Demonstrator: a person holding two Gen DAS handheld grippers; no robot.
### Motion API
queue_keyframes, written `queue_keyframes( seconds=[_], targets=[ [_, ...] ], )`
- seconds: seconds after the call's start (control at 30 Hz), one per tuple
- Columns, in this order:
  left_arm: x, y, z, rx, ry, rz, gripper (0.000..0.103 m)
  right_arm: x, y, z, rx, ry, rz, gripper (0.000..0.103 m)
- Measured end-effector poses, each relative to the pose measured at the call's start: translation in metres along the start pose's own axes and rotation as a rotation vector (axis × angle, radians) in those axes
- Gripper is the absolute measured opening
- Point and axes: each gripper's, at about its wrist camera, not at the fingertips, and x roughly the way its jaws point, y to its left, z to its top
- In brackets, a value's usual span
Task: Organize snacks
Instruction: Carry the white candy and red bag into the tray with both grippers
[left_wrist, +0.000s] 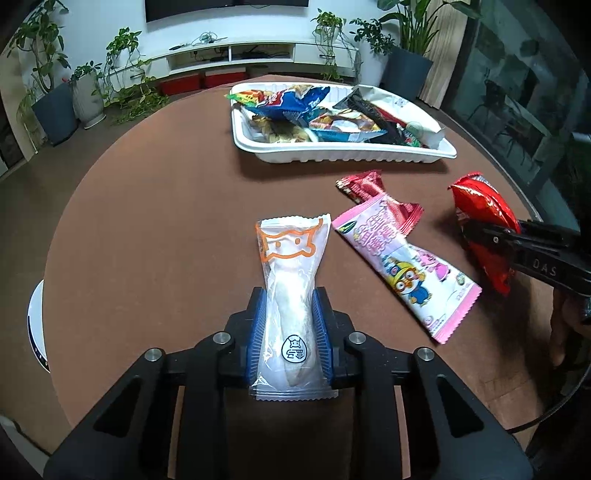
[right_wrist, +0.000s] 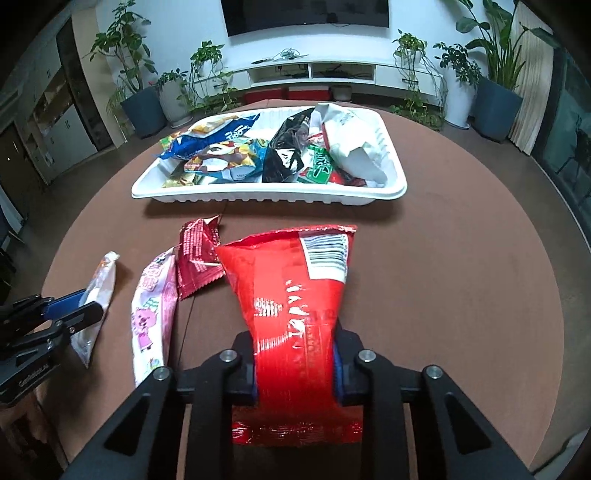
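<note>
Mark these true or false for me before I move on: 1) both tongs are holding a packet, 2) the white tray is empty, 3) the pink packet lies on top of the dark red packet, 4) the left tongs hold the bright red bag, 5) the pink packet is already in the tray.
1) True: the left tongs clamp the white packet and the right tongs clamp the bright red bag.
2) False: the white tray holds a pile of snack bags.
3) True: the pink packet overlaps the dark red packet.
4) False: they hold the white packet.
5) False: it lies on the brown table, in front of the tray.
</note>
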Motion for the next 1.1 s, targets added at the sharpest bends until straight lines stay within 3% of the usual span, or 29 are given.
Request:
queue_keyframes(
  seconds=[0.3,0.57,0.83,1.0,1.1],
  targets=[
    [-0.006,-0.001,0.003,-0.017,-0.009,-0.05,0.023,-0.022,-0.012,-0.002,0.072,-0.017,0.079,0.029],
    [-0.022,0.006,0.032,-0.051,-0.061,-0.111,0.023,-0.03,-0.041,0.011,0.16,-0.032,0.124,0.028],
    [-0.037,0.02,0.096,-0.037,-0.132,-0.102,0.023,-0.038,-0.089,0.035,0.262,-0.081,0.099,0.028],
    [-0.038,0.026,0.151,-0.009,-0.172,-0.069,0.023,-0.051,-0.112,0.081,0.303,-0.16,0.079,0.028],
    [-0.031,0.028,0.181,-0.008,-0.176,-0.07,0.023,-0.055,-0.107,0.118,0.287,-0.209,0.105,0.028]
  ],
)
